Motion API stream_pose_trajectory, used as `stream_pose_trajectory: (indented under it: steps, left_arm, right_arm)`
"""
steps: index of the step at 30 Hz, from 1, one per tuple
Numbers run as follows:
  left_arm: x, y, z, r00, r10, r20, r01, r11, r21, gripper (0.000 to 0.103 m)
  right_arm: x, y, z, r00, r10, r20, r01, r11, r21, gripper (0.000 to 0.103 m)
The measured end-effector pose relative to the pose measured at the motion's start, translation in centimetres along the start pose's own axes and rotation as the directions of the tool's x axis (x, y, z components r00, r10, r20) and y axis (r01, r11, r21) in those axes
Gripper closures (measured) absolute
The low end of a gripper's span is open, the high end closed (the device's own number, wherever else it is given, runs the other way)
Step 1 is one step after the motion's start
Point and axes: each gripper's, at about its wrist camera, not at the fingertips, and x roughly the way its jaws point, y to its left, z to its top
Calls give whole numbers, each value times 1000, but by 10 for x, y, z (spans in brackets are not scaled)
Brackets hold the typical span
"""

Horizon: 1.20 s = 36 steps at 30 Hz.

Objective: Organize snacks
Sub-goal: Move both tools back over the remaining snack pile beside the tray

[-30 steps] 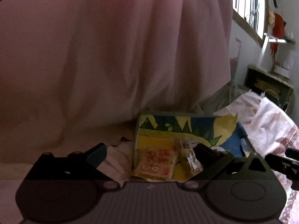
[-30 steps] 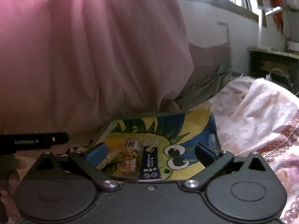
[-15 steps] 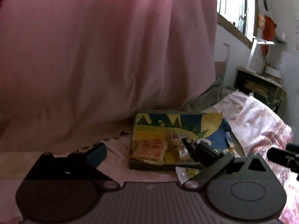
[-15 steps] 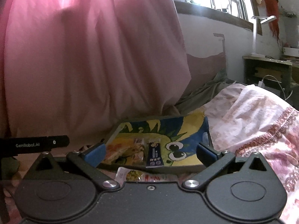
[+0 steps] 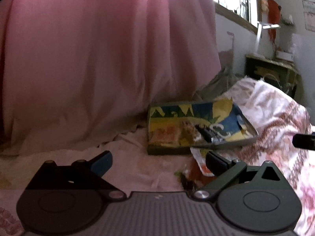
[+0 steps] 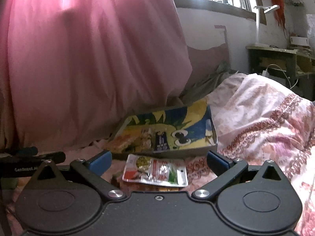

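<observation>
A shallow box with a yellow, blue and green cartoon print (image 5: 226,114) (image 6: 196,122) lies on the bed. It holds an orange packet (image 5: 167,133) (image 6: 122,143), a pale packet (image 6: 145,139) and a dark blue stick packet (image 5: 206,132) (image 6: 161,142). A white, red and green snack pouch (image 6: 155,170) lies flat just in front of the box; only part shows in the left wrist view (image 5: 200,163). My right gripper (image 6: 157,160) is open and empty, straddling that pouch. My left gripper (image 5: 157,162) is open and empty, left of and short of the box.
A pink curtain (image 6: 88,59) hangs close behind and left of the box. A floral quilt (image 6: 265,118) is heaped to the right. A dark desk (image 6: 275,59) with a white lamp (image 6: 259,19) stands by the window at the far right.
Both grippers have pulled back from the box, which now looks smaller and farther. The pouch in front of the box has come into view. Both stay open.
</observation>
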Motion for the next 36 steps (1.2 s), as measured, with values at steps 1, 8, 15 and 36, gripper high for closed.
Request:
stream_pose_trajectory:
  steps: [1,8,15,36]
  left_arm:
    - [-4,0,-4,1000,-4,-9,4,1000,9,0]
    - [-25,-9,-19,1000,-9,-18,10,997,73,0]
    - [-31,-15,-28,999,-15,-51,20,995,99,0]
    - [-9,-21,-37,981,0,-195,27,990,140,0]
  right_arm:
    - [-3,1,-2,1000,-3,-5,3,1000,-4,1]
    - [-23,10,-14,1000,-20,-20,20,1000,-18,1]
    - [-29,11,-27,994,-72,-84,73,997,5,1]
    - [9,16,-50,935,-138,-327,124,990,-62,1]
